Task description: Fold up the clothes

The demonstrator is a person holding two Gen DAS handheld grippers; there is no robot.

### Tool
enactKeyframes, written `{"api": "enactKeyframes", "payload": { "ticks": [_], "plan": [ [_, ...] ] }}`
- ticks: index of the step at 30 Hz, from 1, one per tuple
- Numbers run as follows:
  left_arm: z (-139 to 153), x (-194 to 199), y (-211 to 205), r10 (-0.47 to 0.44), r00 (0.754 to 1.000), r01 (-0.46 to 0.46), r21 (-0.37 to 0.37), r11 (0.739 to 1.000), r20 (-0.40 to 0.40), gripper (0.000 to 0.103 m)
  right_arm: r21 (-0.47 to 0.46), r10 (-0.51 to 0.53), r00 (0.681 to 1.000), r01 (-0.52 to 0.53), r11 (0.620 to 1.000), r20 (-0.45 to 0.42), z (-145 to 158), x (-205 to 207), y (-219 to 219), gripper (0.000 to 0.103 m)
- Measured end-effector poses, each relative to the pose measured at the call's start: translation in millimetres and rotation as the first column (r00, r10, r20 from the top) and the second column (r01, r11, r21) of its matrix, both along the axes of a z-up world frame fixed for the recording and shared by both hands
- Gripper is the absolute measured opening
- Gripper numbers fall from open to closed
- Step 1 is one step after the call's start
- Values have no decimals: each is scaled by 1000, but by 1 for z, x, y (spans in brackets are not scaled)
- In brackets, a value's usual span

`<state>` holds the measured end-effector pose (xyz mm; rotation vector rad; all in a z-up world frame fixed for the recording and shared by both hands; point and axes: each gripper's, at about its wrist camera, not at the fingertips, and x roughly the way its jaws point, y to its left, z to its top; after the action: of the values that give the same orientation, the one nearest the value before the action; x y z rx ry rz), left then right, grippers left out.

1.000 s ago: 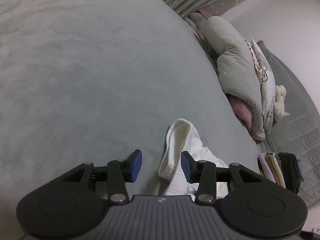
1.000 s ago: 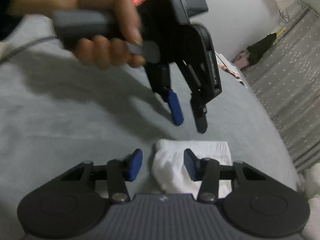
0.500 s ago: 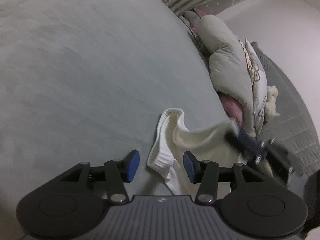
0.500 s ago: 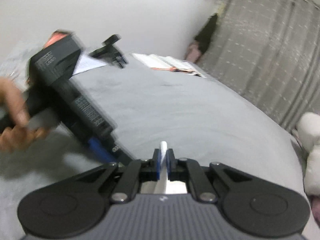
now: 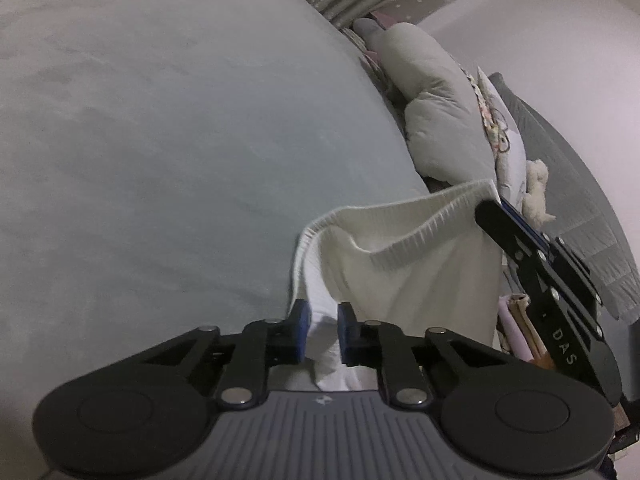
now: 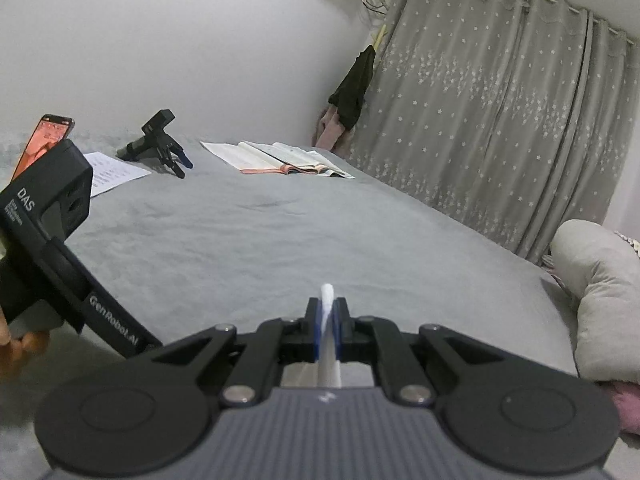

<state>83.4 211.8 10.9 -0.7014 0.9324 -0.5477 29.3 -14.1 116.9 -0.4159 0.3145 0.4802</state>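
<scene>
Your left tongs (image 5: pixel 322 330) are closing with a fold of the white ribbed-hem knit garment (image 5: pixel 404 264) between their blue pads, just above the grey bed (image 5: pixel 168 152). Your right tongs (image 6: pixel 328 322) are pressed together on the garment's hem, and from the left wrist view they hold that edge up above the bed, toward the grey pillow (image 5: pixel 436 120).

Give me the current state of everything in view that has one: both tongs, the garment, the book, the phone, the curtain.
Left tongs: closing on white garment's lower fabric.
Right tongs: shut on the garment's ribbed edge.
White garment: lifted, hanging between both tongs, unfolded.
Book: lying open on the bed.
Phone: screen lit.
Curtain: drawn closed.
Spare gripper: lying unused on bed.
</scene>
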Motion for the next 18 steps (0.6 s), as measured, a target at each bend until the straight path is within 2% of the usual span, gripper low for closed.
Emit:
{"api": "enactKeyframes", "payload": {
  "ticks": [6,10,14,18],
  "plan": [
    [11,-8,29,31,999,-30,-13,999,16,8,31,8,1000,-9,999,20,7,-11,5,6],
    [-4,-14,14,-44,998,43,-21,999,-39,9,1,-7,999,7,1000,48,5,-14,8,6],
    [-17,-11,-9,-57,995,54,-34,998,-87,32,21,-44,999,43,999,11,7,4,0,6],
    [-20,-4,-13,-19,994,11,-76,997,-108,36,11,-55,998,55,998,20,10,12,-3,6]
  ]
}}
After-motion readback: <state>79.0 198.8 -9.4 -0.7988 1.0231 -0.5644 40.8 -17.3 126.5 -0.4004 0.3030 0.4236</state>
